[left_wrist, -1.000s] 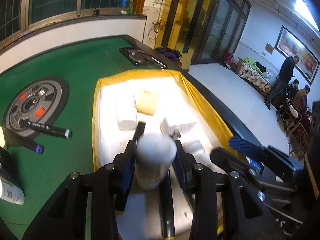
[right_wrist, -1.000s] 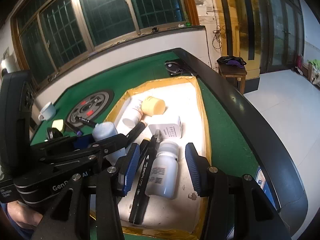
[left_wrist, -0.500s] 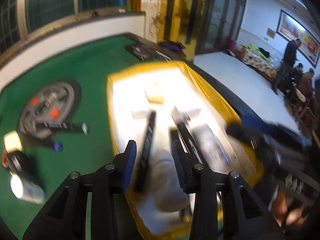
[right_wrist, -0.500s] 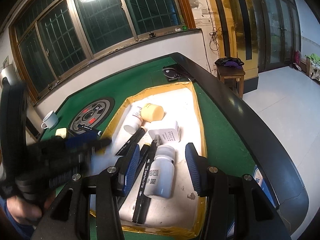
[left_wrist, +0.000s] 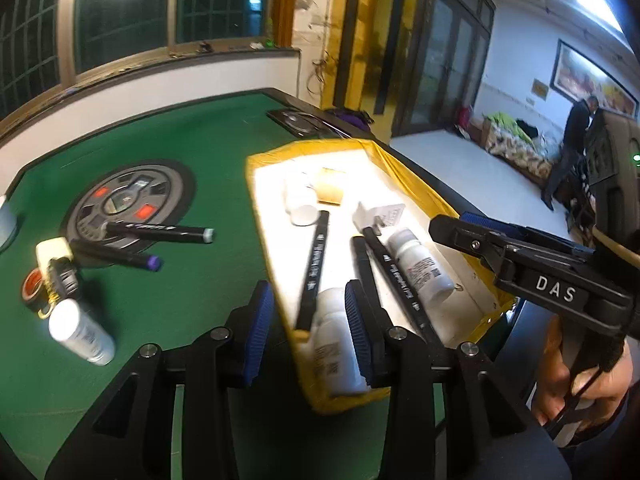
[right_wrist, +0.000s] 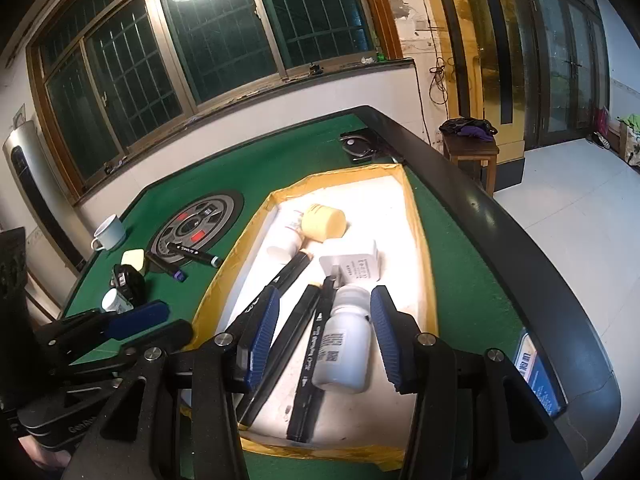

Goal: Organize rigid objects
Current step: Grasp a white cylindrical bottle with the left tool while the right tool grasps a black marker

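Note:
A yellow-edged white tray [left_wrist: 264,240] [right_wrist: 420,240] lies on the green table. In it lie several black markers [left_wrist: 314,268] [right_wrist: 320,344], white bottles [left_wrist: 420,266] [right_wrist: 344,344], a yellow lid [right_wrist: 324,222] and a small white box [right_wrist: 354,264]. My left gripper [left_wrist: 308,334] is open and empty, above the tray's near edge, over a white bottle [left_wrist: 334,348] lying there. My right gripper [right_wrist: 324,338] is open and empty, hovering over a bottle and markers. Outside the tray lie two markers [left_wrist: 160,234], a white bottle [left_wrist: 80,332] and small items.
A round grey dial [left_wrist: 128,204] [right_wrist: 196,230] is set in the felt. A white mug [right_wrist: 108,232] stands at the far left. A black tape measure [right_wrist: 128,280] and a pale block [right_wrist: 134,258] lie near the loose markers. The table has a black rim [right_wrist: 520,240].
My left gripper let go of the white bottle into the tray's near end, then pulled back and swung left. My right gripper stayed open above the tray.

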Demonstrator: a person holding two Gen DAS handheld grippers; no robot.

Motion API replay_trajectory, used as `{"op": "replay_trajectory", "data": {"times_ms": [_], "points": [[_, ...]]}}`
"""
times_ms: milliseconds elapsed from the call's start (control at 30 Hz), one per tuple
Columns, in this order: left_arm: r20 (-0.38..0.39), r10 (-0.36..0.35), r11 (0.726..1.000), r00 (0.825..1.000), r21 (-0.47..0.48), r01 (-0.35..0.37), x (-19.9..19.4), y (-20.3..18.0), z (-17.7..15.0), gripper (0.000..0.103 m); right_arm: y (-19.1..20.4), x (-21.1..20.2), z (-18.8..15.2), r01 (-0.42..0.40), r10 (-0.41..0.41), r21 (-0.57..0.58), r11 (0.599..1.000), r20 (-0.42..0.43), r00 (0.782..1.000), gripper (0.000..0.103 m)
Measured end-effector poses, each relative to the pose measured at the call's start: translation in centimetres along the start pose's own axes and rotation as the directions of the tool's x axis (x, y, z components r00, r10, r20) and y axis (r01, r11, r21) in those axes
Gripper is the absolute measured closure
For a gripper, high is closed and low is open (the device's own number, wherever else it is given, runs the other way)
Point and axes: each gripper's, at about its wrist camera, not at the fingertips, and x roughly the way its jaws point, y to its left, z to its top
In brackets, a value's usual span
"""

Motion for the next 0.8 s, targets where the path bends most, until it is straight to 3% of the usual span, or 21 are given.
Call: {"op": "replay_trajectory", "data": {"times_ms": [200,267,300,333,400,500,800], "points": [[0.088,0.069,0.996,0.994,-0.064,-0.064,-3.3,3.7,-2.0,0.068,2.0,0.5,-0.5,-0.026,0.025,-0.035,0.999,-0.02,0.999,0.058],[0.127,0.129,0.99,0.984,-0.074,-0.12,-4.6,5.1,-3.1,0.056,2.9,0.6,-0.6,-0.037,0.036,-0.05,0.998,-0.018,0.999,0.052],[0.143,0.164,0.985,0.976,-0.084,-0.153,-5.1,5.8,-3.5,0.043,3.3,0.7,-0.7,-0.045,0.044,-0.056,0.997,-0.018,0.999,0.051],[0.162,0.193,0.979,0.968,-0.096,-0.179,-5.7,6.5,-4.0,0.038,3.6,0.8,-0.7,-0.05,0.049,-0.06,0.997,-0.02,0.999,0.05],[0.18,0.238,0.968,0.954,-0.123,-0.218,-6.4,8.0,-4.7,0.038,4.4,1.3,-0.8,-0.062,0.061,-0.069,0.996,-0.029,0.998,0.049],[0.143,0.278,0.954,0.95,-0.158,-0.255,-5.8,9.8,-5.1,0.037,5.9,2.1,-1.1,-0.089,0.084,-0.088,0.992,-0.051,0.995,0.049],[-0.013,0.299,0.92,0.954,-0.262,-0.292,-1.2,13.3,-4.4,0.038,8.7,2.7,-2.4,-0.116,0.105,-0.149,0.982,-0.084,0.991,0.049]]}}
